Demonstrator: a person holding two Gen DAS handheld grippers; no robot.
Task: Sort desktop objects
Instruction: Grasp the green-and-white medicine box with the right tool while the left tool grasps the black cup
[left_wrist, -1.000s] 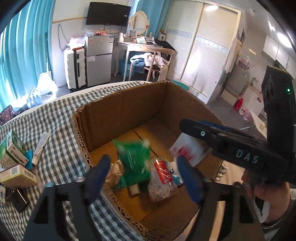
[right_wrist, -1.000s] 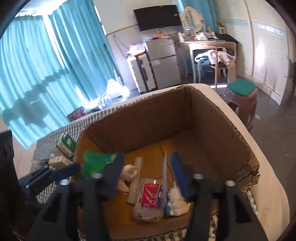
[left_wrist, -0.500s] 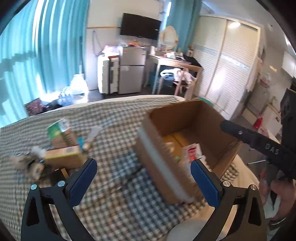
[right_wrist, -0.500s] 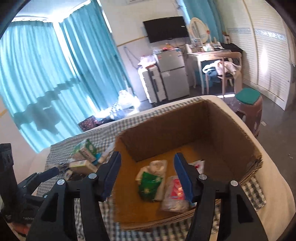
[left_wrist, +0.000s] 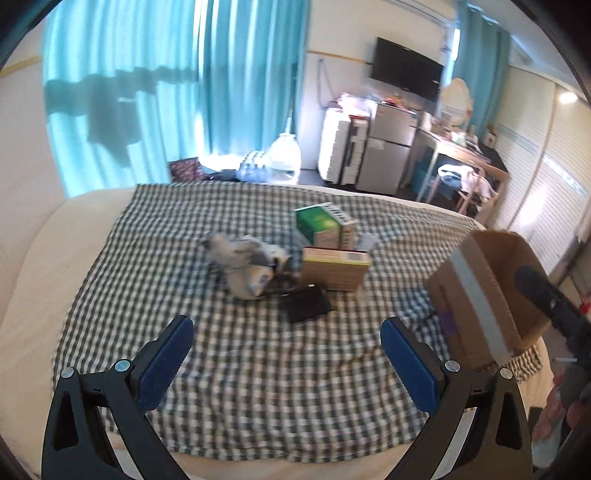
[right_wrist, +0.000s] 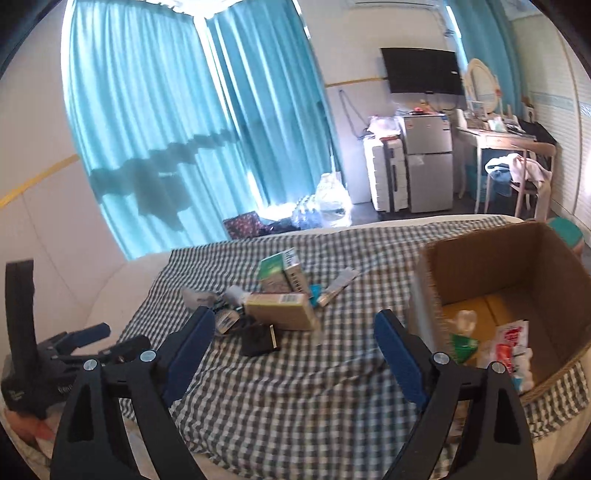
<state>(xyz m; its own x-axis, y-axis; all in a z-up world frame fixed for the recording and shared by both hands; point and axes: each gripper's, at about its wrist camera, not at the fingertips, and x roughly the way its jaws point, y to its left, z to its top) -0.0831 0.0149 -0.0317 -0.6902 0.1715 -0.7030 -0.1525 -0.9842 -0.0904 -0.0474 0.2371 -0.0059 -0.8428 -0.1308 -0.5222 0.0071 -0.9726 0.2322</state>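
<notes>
A pile of small items lies mid-cloth: a green box (left_wrist: 321, 225) (right_wrist: 279, 273), a tan box (left_wrist: 334, 267) (right_wrist: 280, 308), a crumpled grey packet (left_wrist: 243, 266), a black flat object (left_wrist: 308, 304) (right_wrist: 258, 338) and a tube (right_wrist: 338, 286). The cardboard box (left_wrist: 480, 291) (right_wrist: 498, 266) stands to the right, holding a green packet (right_wrist: 463, 343) and a red-and-white packet (right_wrist: 511, 339). My left gripper (left_wrist: 286, 332) hangs wide open short of the pile, holding nothing. My right gripper (right_wrist: 294, 325) is opening, with nothing between its jaws.
A checked cloth (left_wrist: 258, 362) covers the white bed or table (left_wrist: 44, 258). The left gripper (right_wrist: 85, 336) shows low at the left in the right wrist view. Teal curtains, a small fridge (right_wrist: 428, 162) and a chair (right_wrist: 524, 177) stand behind.
Both grippers have swung left, away from over the cardboard box and toward the pile. The green packet and a white card now lie in the box. The right jaws have widened.
</notes>
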